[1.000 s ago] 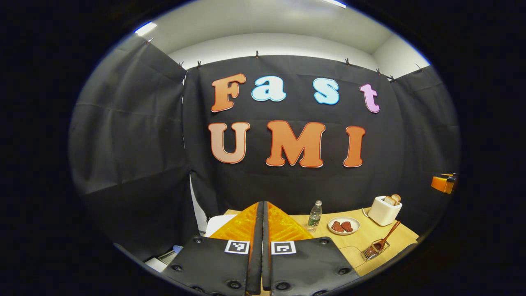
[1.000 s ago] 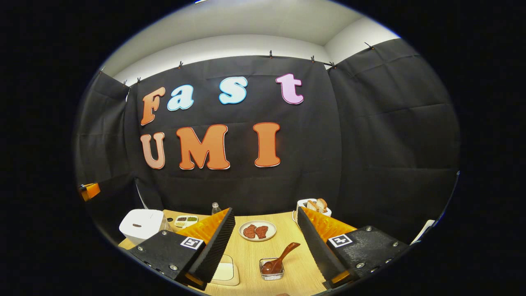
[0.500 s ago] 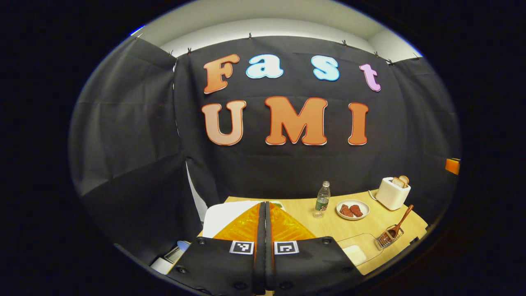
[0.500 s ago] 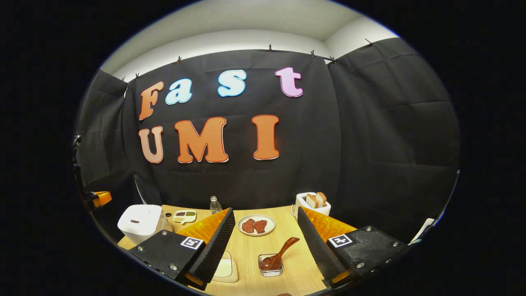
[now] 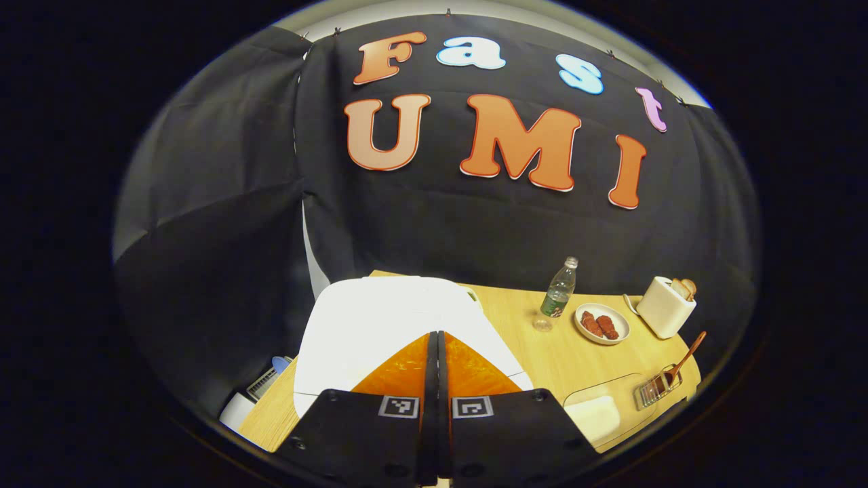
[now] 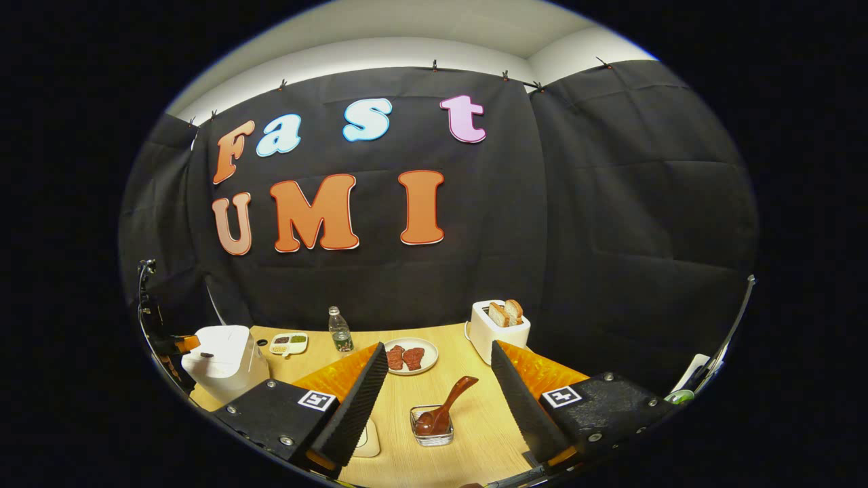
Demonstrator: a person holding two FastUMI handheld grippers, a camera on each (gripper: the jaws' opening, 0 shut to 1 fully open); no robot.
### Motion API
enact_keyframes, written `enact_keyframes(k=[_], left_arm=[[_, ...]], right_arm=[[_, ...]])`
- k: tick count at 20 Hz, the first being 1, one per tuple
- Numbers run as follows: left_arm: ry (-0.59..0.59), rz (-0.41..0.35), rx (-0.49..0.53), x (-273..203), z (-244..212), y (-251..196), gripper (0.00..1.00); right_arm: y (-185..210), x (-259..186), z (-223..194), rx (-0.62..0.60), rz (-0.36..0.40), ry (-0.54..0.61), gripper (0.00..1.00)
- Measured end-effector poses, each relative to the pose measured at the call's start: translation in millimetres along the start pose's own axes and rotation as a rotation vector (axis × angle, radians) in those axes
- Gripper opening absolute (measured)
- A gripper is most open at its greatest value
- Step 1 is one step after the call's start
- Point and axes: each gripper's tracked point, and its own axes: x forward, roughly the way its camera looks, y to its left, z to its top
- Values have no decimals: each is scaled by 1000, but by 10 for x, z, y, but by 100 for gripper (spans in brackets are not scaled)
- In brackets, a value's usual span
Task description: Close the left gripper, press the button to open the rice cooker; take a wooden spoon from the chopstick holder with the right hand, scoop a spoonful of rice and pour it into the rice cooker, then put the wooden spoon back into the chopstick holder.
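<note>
In the left gripper view the white rice cooker (image 5: 380, 318) has its lid down and lies just beyond and under my left gripper (image 5: 435, 337), which is shut with nothing between its fingers. A wooden spoon (image 5: 686, 354) leans in the wire chopstick holder (image 5: 652, 390) at the far right. In the right gripper view my right gripper (image 6: 439, 351) stands open above the table, with the wooden spoon (image 6: 449, 404) and its holder (image 6: 432, 428) between and below the fingers, apart from them. The rice cooker (image 6: 220, 359) sits at the left, the other gripper's body (image 6: 182, 343) beside it.
On the wooden table (image 5: 536, 352) stand a water bottle (image 5: 559, 295), a plate of meat (image 5: 602, 324), a white toaster with bread (image 5: 668, 306) and a clear rice container (image 5: 597, 410). A small condiment dish (image 6: 288, 342) sits behind the cooker. Black cloth walls surround the table.
My left gripper has tipped down and moved in over the rice cooker, whose lid now looms large. The right gripper stays open and has edged slightly toward the spoon.
</note>
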Motion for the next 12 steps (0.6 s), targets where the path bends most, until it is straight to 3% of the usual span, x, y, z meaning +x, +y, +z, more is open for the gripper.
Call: enact_keyframes(k=[6, 12], left_arm=[[90, 12, 5, 131, -356, 31, 5], [71, 12, 71, 136, -322, 41, 5]], right_arm=[[-121, 32, -76, 4, -35, 27, 95], [-141, 81, -166, 2, -34, 46, 95]])
